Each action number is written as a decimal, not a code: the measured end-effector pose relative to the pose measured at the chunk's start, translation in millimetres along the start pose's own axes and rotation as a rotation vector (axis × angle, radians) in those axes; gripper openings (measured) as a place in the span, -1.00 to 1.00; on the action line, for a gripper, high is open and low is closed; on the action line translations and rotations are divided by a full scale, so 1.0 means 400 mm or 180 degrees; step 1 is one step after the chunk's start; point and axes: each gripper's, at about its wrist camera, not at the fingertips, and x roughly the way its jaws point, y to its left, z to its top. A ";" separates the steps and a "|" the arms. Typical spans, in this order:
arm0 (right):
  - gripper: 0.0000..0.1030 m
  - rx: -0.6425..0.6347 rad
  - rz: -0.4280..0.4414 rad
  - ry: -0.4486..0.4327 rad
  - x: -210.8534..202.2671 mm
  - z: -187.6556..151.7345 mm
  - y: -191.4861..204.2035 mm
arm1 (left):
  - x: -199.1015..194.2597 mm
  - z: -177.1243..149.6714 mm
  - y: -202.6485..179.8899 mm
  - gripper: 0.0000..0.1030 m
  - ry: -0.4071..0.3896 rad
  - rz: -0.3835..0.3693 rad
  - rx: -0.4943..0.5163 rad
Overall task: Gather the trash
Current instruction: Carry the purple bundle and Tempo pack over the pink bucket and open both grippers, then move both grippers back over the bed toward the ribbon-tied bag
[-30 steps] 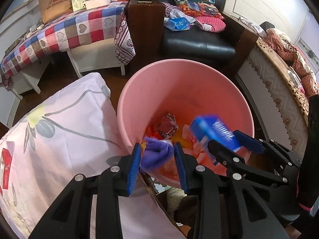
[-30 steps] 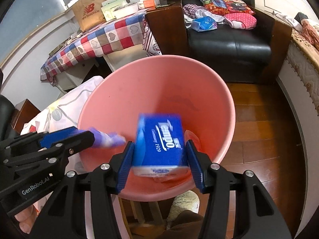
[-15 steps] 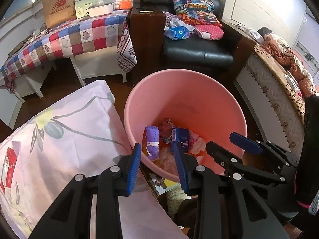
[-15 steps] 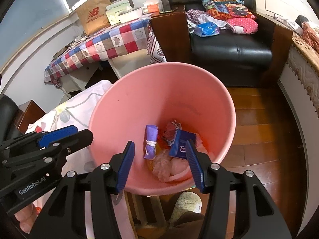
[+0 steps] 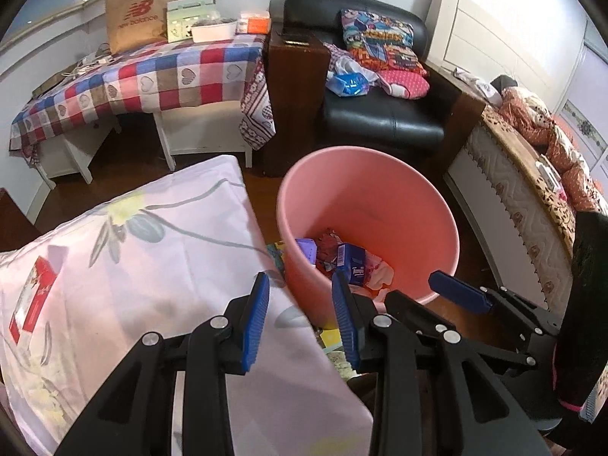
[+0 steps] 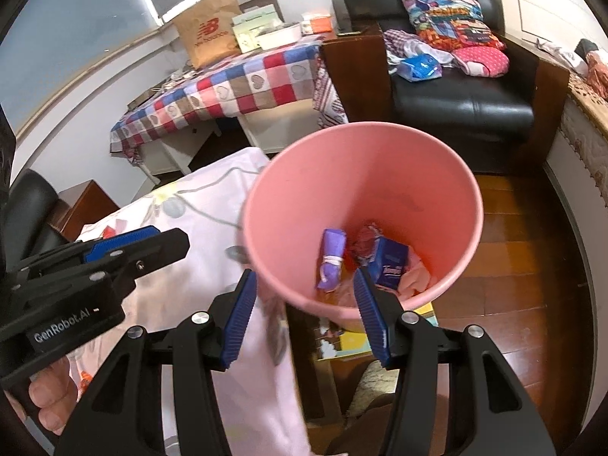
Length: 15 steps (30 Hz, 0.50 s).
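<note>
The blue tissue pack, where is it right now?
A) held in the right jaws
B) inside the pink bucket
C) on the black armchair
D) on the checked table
B: the blue tissue pack lies among the trash at the bottom of the pink bucket, beside a purple bundle, and both pairs of jaws are empty.

A black leather armchair (image 5: 380, 125) is standing at the far side of the room, with a cartoon-print cushion (image 5: 378, 43), a pink dotted cushion (image 5: 404, 83) and a blue plastic packet (image 5: 347, 85) lying on its seat. To its left a checked tablecloth (image 5: 152, 76) is covering a low table, and a brown New Balance paper bag (image 5: 138, 17) is standing at the far edge. A floral sheet (image 5: 133, 266) is spreading across the near left. A quilted mattress (image 5: 505, 197) is running along the right.
</note>
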 end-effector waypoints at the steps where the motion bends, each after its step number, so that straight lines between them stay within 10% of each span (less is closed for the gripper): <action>1: 0.05 -0.0013 0.0006 -0.0004 -0.003 -0.002 0.008 | -0.011 -0.004 0.007 -0.35 -0.0020 -0.0001 -0.0015; 15: 0.05 -0.0217 0.0172 -0.0045 -0.043 -0.061 0.142 | -0.155 -0.102 0.137 -0.35 -0.0215 0.0053 -0.0234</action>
